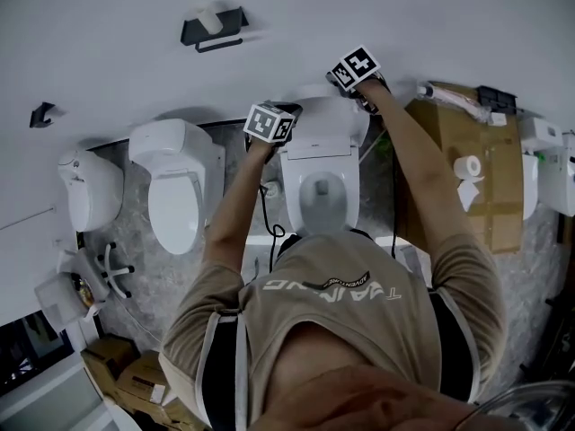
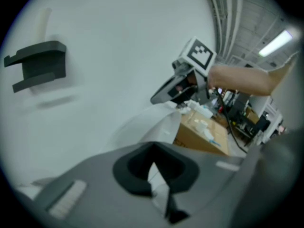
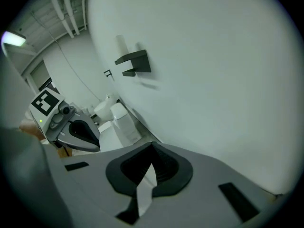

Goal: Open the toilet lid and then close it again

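Against the wall (image 1: 269,7) the toilet (image 1: 346,182) was set with its lid (image 1: 328,115) tipped up at the back, and the left hand-held gripper (image 2: 152,146) and the right hand-held gripper (image 3: 153,146) were held by its top, both squeezed closed, empty.

The head view looks steeply down from above the person, past the shoulders and both arms, onto the toilet (image 1: 319,187) and the far wall, with the left tool (image 1: 284,115) and right tool (image 1: 358,86) farther off. The left tool view sits close behind its own jaws and faces right along that wall, over the lid (image 2: 154,122) to the right tool (image 2: 166,93), while the right tool view faces left along the same wall to the left tool (image 3: 84,136). All three share the black wall shelf (image 1: 214,27) (image 2: 38,65) (image 3: 134,62).
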Motion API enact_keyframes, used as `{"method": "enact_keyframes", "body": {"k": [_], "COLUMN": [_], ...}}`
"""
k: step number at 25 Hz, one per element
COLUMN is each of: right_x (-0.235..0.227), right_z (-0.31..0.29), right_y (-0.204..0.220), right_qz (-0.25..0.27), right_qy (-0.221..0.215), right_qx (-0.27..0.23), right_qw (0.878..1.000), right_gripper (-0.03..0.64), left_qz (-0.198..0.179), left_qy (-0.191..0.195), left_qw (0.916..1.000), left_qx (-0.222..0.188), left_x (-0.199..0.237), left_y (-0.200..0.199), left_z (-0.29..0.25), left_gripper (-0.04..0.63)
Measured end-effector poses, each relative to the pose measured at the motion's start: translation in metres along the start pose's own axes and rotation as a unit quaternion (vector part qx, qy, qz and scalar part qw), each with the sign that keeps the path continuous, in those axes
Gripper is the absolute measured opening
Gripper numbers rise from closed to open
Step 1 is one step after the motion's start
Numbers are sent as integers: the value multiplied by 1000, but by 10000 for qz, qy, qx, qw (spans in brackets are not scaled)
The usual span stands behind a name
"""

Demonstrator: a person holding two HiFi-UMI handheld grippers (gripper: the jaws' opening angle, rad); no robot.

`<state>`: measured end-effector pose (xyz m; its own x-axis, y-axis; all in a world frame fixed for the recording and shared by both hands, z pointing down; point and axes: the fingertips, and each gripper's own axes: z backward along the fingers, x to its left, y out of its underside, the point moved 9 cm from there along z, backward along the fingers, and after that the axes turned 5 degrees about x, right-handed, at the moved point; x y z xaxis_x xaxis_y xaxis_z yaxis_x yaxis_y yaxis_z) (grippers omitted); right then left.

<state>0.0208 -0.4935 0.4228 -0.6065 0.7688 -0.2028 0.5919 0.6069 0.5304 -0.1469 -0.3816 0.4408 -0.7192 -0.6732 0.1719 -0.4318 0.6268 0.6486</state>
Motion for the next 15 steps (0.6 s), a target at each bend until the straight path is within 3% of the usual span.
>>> {"method": "enact_keyframes", "body": {"k": [8,15], "right_x": [29,57], "right_z": [1,13], "right_y": [14,42], "right_qz": [535,579], "right_qy": [-21,-79], "right_qx": [157,-86], "right_qw": [9984,9983], "right_gripper": [11,11], "left_qz": [14,47], "left_qy": [171,324], "left_qw": [9998,9990], "left_qx": [41,318], "left_x": [-23,-49], "left_y": [24,46], "left_z": [13,18], "left_gripper": [3,3]}}
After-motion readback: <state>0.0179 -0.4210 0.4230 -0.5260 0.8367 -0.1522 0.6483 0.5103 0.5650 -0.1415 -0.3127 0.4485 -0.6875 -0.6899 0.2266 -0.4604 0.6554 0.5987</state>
